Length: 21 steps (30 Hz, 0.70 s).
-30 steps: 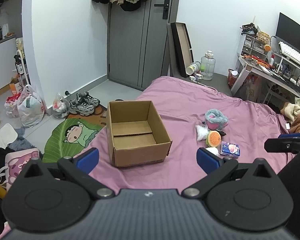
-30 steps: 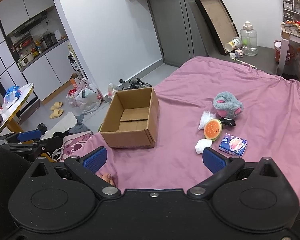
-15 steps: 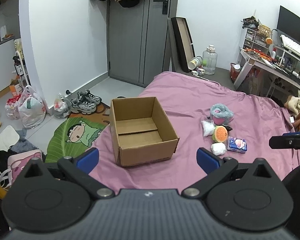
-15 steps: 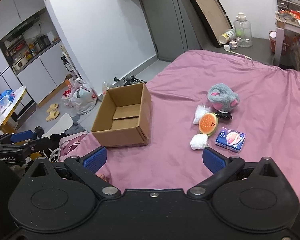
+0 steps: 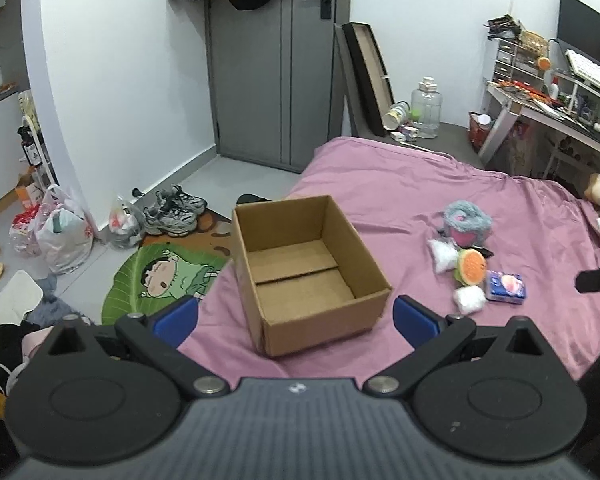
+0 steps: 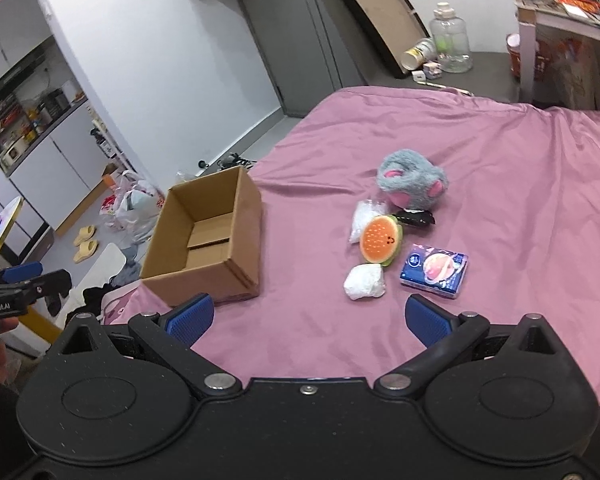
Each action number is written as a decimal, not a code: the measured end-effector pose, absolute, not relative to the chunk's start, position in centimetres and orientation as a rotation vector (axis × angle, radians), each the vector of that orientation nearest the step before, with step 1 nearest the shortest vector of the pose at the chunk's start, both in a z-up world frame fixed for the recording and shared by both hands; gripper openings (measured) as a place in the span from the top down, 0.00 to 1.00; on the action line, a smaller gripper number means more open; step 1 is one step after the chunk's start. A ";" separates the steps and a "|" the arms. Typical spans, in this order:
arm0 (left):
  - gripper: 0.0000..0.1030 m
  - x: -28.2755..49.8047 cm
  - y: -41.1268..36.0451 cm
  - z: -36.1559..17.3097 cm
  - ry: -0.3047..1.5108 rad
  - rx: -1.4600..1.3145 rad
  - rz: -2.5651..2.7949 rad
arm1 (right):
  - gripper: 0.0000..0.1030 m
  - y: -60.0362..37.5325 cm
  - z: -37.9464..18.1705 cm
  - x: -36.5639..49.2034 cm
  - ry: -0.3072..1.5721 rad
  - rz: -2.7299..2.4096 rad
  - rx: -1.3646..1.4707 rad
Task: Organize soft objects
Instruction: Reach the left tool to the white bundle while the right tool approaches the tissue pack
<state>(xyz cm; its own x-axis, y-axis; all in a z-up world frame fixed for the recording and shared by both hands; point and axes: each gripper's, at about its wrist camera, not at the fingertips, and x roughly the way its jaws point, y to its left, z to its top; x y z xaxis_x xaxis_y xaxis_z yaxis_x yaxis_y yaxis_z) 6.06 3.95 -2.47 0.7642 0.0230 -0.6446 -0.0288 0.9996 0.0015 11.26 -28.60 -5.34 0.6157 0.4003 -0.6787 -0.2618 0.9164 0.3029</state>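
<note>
An empty open cardboard box [image 5: 306, 272] [image 6: 204, 240] sits on the pink bedsheet [image 6: 480, 152]. Right of it lies a cluster of soft items: a grey-and-pink plush [image 6: 412, 178] [image 5: 467, 220], a watermelon-slice toy [image 6: 381, 239] [image 5: 471, 267], two white wads [image 6: 365, 281] [image 6: 364, 216], and a blue tissue pack [image 6: 434, 266] [image 5: 505, 286]. My left gripper [image 5: 296, 316] is open, just short of the box's near wall. My right gripper [image 6: 308, 316] is open, close in front of the nearer white wad. Neither holds anything.
Beyond the bed's left edge the floor holds a green cartoon mat [image 5: 160, 276], shoes [image 5: 176, 210], plastic bags [image 5: 64, 232] and clothes. A grey door [image 5: 276, 64], a leaning tray [image 5: 370, 76], a water jug [image 5: 427, 108] and a cluttered desk [image 5: 560, 100] stand behind.
Both grippers have moved forward over the bed. The box and the soft items now sit closer and larger in both views. Nothing was grasped.
</note>
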 end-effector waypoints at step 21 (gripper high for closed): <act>0.08 14.2 -3.4 -5.4 0.671 0.107 -0.209 | 0.11 -31.6 -8.5 15.2 0.872 0.266 0.261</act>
